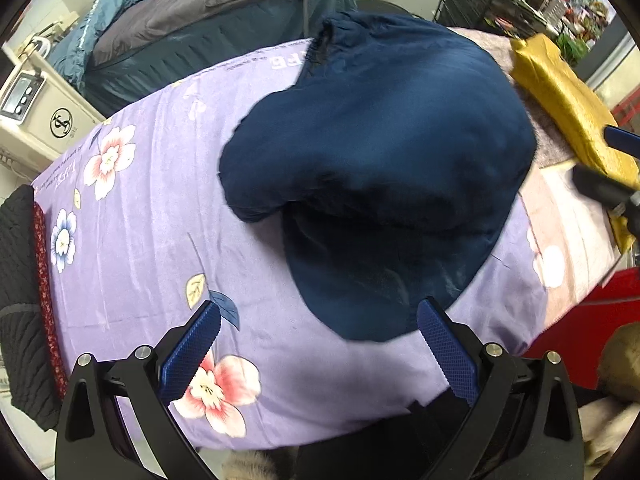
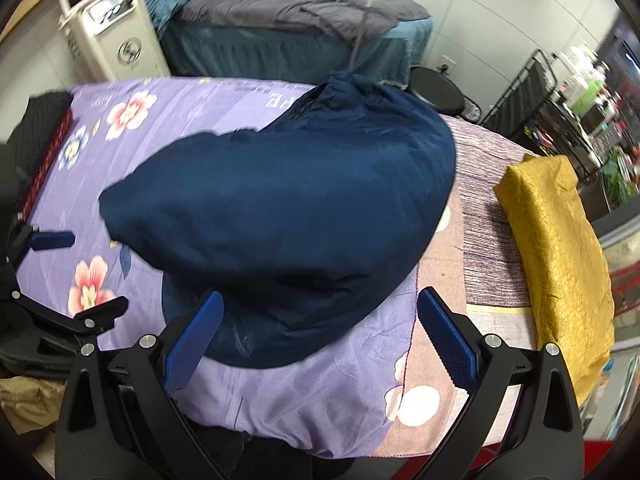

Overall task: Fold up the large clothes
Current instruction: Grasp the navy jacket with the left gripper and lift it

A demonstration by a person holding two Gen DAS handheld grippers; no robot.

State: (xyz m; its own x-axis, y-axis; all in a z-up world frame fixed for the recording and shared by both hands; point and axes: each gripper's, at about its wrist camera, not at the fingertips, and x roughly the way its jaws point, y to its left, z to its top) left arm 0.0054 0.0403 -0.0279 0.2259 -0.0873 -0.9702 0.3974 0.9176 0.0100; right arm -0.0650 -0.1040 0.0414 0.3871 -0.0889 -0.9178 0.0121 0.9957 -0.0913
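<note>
A large navy blue garment (image 1: 376, 152) lies partly folded on a purple floral sheet (image 1: 140, 232), with one layer doubled over another; it shows in the right wrist view too, navy garment (image 2: 280, 208). My left gripper (image 1: 318, 320) hovers open above the sheet at the garment's near edge, holding nothing. My right gripper (image 2: 320, 312) is also open and empty, its left finger over the garment's near hem. The left gripper (image 2: 80, 268) appears at the left of the right wrist view, jaws apart. The right gripper's fingers (image 1: 616, 140) show at the right edge of the left wrist view.
A folded mustard-yellow cloth (image 2: 556, 248) lies on the right end of the table, on a striped mauve cover (image 2: 488, 184). Dark knitted clothing (image 1: 20, 300) hangs at the left end. Behind are a bed with grey and teal bedding (image 2: 288, 28), a white appliance (image 2: 108, 20) and a black wire rack (image 2: 532, 92).
</note>
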